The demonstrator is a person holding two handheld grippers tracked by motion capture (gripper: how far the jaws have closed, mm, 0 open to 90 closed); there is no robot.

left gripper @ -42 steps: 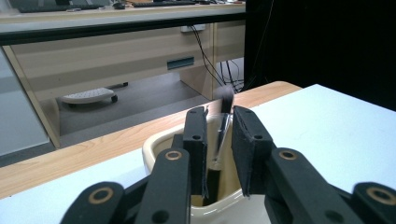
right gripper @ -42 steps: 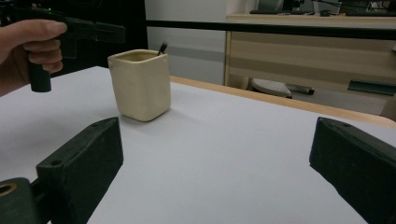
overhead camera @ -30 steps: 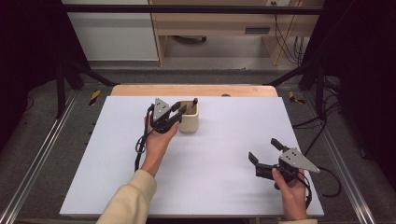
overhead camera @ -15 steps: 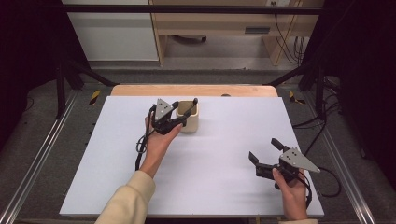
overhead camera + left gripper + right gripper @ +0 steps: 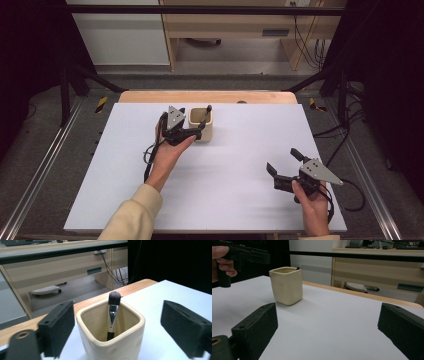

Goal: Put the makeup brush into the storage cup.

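A cream square cup (image 5: 206, 132) stands on the white table at the back centre. A black-handled makeup brush (image 5: 113, 312) leans inside it, bristles up, touched by nothing. My left gripper (image 5: 204, 121) is level with the cup's rim, and its jaws have just been opening. They now stand open on either side of the cup (image 5: 110, 345), and the pads (image 5: 60, 327) are clear of its walls. My right gripper (image 5: 284, 161) rests open near the front right with nothing between its jaws. From there the cup (image 5: 286, 286) is well ahead.
The white table top (image 5: 225, 200) has a wooden strip (image 5: 210, 96) along its far edge. Metal rails (image 5: 40, 170) run down both sides. Beyond the table stand a wooden desk (image 5: 240, 30) and hanging cables (image 5: 305, 40).
The left gripper's jaws have spread apart around the cup, and the brush stands free inside it. Neither hand has shifted.
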